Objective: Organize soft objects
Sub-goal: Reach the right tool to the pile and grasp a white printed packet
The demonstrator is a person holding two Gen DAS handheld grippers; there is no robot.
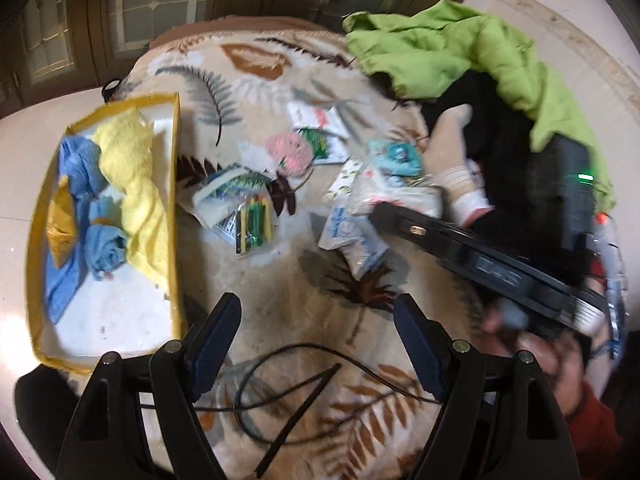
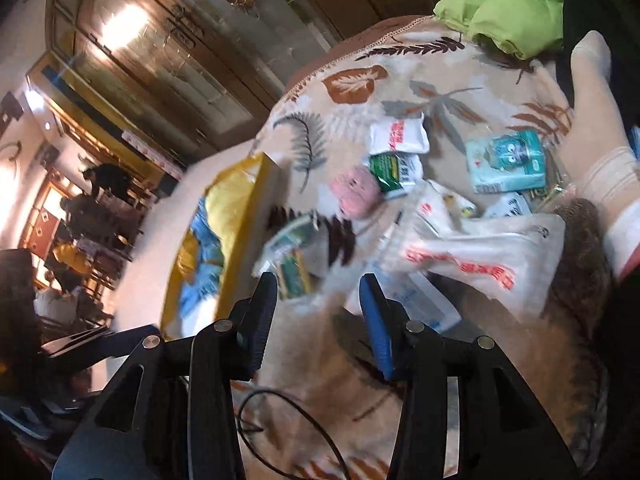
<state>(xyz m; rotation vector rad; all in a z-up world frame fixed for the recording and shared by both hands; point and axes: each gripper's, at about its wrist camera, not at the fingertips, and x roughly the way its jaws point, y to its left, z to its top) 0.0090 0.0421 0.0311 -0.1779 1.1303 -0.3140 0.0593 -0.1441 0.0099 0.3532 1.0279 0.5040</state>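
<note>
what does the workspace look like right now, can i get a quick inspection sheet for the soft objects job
surface: beige leaf-patterned fleece blanket, spread out, mostly covered
job's things: yellow-rimmed white fabric bin at the blanket's left edge, holding a yellow terry towel, blue cloths and a mustard cloth; pink knitted ball and cream sock outside it
clutter: small plastic packets, teal cartoon-face pack, bag of coloured sticks, bright green jacket at the far right
grippers: left gripper open, empty; right gripper open, empty, blurred
cables: thin black cable looping over the near blanket
surroundings: dark wooden glass-paned cabinet, pale floor
</note>
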